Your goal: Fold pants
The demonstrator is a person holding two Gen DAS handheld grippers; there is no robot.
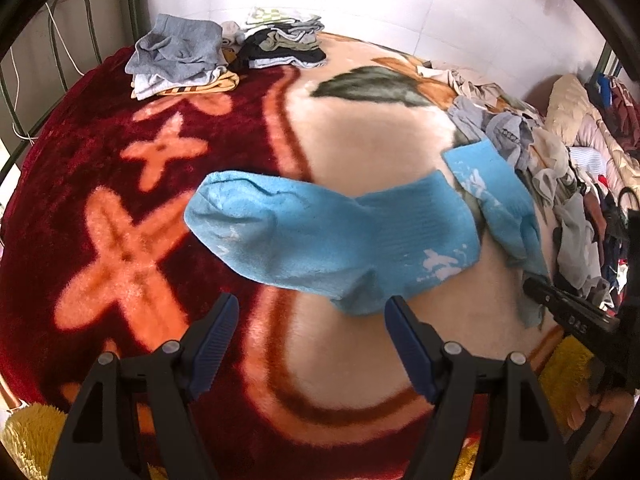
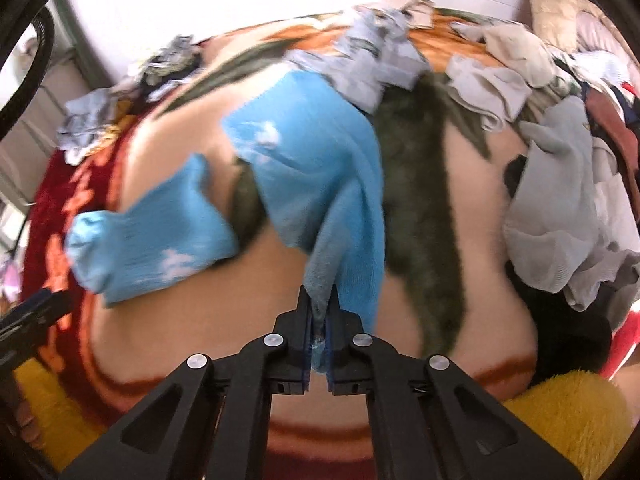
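The only legible marking is a run of pale letters, seemingly "DAS", on the black arm of the right gripper (image 1: 576, 312), seen far right of the left tongs. The white marks on the blue socks (image 1: 332, 236) are unreadable.

Gaping left tongs (image 1: 312, 312) just short of blue sock (image 1: 320, 232) on blanket (image 1: 120, 200)

A home bedroom: a bed spread with a plush floral blanket (image 1: 360, 152), a green metal bed frame (image 1: 80, 12) against a white wall, folded clothes stacked (image 1: 180, 56) at the far end and a heap of unsorted laundry (image 1: 560, 184) along one side.
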